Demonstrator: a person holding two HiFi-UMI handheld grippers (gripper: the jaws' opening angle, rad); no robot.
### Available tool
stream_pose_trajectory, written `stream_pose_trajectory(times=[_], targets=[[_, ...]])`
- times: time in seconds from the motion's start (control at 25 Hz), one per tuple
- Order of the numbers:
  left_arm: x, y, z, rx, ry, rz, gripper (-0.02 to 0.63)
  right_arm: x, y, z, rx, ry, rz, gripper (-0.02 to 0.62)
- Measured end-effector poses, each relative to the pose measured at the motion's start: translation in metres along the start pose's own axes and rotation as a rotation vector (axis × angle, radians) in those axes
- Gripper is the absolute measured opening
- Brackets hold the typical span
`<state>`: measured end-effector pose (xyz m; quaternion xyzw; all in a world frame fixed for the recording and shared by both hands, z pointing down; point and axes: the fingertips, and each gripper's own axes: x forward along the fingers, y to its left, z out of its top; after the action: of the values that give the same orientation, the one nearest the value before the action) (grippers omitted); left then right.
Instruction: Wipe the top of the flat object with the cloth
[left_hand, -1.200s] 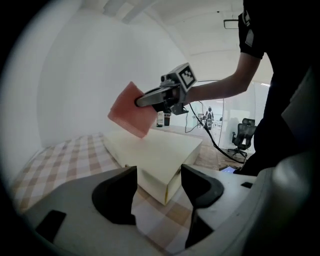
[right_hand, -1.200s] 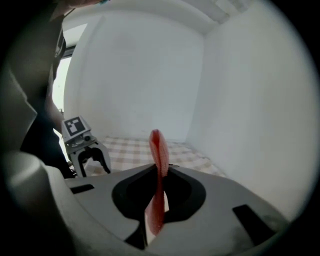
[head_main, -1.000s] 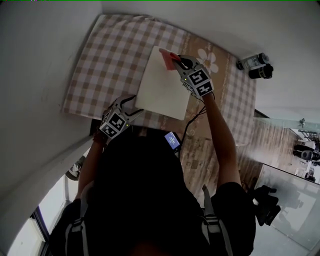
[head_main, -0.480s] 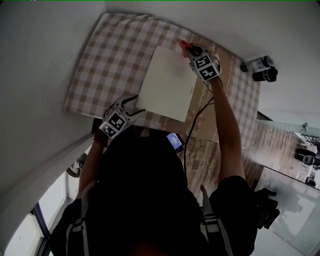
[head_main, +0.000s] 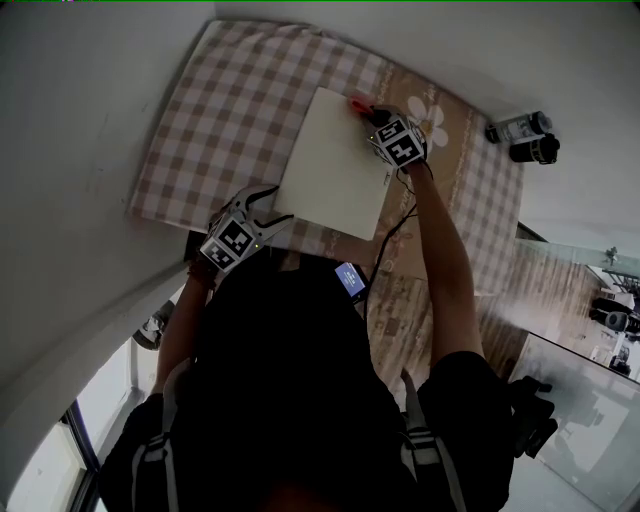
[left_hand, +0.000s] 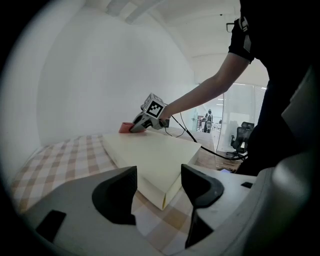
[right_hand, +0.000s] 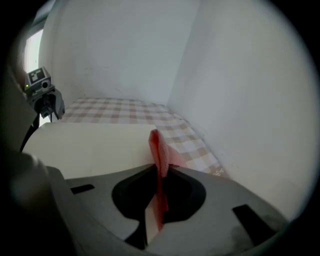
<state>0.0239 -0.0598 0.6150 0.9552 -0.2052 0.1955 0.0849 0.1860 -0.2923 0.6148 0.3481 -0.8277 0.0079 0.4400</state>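
Note:
A flat cream board (head_main: 335, 165) lies on the checkered tablecloth (head_main: 220, 110). My right gripper (head_main: 372, 116) is at the board's far right corner, shut on a red cloth (head_main: 357, 103) that touches the board's top. In the right gripper view the cloth (right_hand: 159, 155) stands pinched between the jaws, with the board (right_hand: 90, 145) spreading to the left. My left gripper (head_main: 272, 212) is open at the board's near left corner. In its own view that corner (left_hand: 165, 192) sits just ahead of the gap, and the right gripper (left_hand: 139, 127) shows at the far end.
White walls close in the table on the left and far sides. Two dark cylinders (head_main: 520, 135) stand beyond the table's right end. A cable (head_main: 385, 235) runs from the right gripper down to a small blue-screened device (head_main: 348, 280) near the table's front edge.
The right gripper swept the red cloth across the board's far edge out to the right corner, then drew back slightly. The left gripper has stayed at the near left corner.

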Motion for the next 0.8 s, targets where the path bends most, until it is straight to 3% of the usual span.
stream_pose_trajectory(times=[0.48, 0.8], targets=[[0.002, -0.003, -0.001, 0.009, -0.005, -0.01, 0.287, -0.012, 0.037, -0.001, 0.023, 0.004, 0.059, 0.017], [0.002, -0.005, -0.005, 0.057, 0.028, 0.001, 0.288, -0.016, 0.043, -0.003, 0.064, -0.013, 0.013, 0.017]])
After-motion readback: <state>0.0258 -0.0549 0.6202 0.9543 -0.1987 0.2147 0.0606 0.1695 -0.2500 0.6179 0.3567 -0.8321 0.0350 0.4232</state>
